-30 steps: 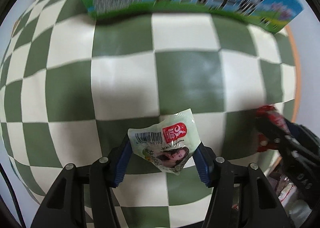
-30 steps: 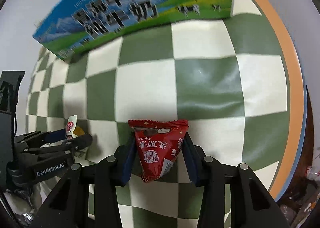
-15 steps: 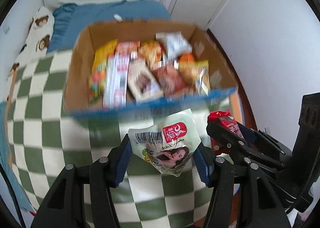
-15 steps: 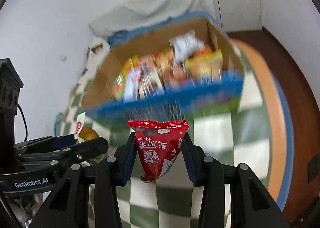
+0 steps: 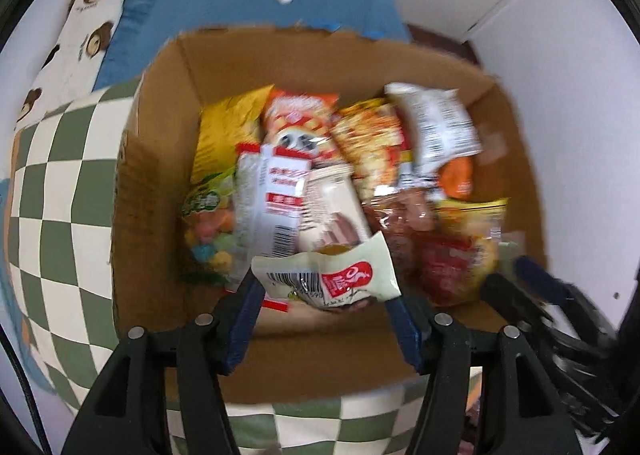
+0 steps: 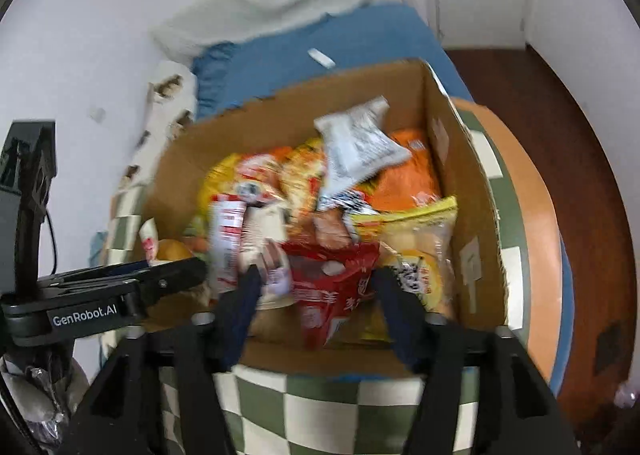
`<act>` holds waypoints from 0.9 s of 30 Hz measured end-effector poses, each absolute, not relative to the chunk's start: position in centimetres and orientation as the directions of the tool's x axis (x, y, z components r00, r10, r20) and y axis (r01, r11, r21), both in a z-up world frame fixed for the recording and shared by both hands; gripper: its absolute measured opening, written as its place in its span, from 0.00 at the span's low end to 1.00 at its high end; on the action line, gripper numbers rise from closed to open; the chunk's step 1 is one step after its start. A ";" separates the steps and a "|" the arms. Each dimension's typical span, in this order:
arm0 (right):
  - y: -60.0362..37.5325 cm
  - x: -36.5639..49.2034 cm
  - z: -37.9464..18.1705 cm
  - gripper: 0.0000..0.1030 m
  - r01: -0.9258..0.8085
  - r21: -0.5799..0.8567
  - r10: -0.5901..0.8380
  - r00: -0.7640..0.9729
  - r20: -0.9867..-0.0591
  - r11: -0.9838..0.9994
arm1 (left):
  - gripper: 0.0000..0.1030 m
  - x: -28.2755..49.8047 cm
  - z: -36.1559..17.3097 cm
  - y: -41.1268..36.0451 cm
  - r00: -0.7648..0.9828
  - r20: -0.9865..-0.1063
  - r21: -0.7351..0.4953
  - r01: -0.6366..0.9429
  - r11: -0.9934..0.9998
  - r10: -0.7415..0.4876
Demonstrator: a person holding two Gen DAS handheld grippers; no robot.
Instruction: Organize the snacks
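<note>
Cardboard box brims with snacks below me while my left gripper clenches a pale green packet and my right gripper a red packet over its near edge, so releasing early could drop either onto the checkered surface.

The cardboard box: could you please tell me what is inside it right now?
The box holds a heap of snack packets: a yellow bag, a white packet, an orange bag and others. The box floor under the heap is mostly covered, so anything beneath cannot be seen.
</note>
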State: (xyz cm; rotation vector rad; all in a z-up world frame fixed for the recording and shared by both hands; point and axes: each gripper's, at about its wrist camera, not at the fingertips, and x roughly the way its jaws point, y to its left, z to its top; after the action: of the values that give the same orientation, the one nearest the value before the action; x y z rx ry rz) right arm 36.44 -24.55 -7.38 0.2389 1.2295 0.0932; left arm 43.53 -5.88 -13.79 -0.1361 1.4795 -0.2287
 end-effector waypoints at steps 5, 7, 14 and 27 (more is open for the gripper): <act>-25.0 37.9 -9.1 0.95 0.079 0.134 0.109 0.264 -0.958 0.988 | 0.91 43.8 -15.0 -5.7 0.082 -0.981 -0.173 0.068 0.983 -0.178; -24.9 38.1 -9.3 0.96 0.075 0.093 0.071 0.257 -0.964 0.993 | 0.91 43.6 -15.1 -5.7 0.090 -0.982 -0.161 0.067 0.985 -0.167; -24.5 38.5 -10.0 0.96 0.066 0.023 0.006 0.246 -0.969 0.998 | 0.91 43.4 -14.6 -5.4 0.136 -0.982 -0.120 0.071 0.990 -0.128; -23.7 36.0 -7.0 0.96 0.061 -0.009 -0.028 0.330 -0.944 0.998 | 0.91 40.2 -10.3 -4.7 0.281 -0.954 -0.086 0.085 0.993 -0.107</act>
State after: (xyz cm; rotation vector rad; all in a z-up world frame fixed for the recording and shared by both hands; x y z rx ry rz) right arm 35.97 -23.72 -6.98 0.0301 1.2331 -0.0582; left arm 40.16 -4.73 -10.29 -0.0196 1.2795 -0.1283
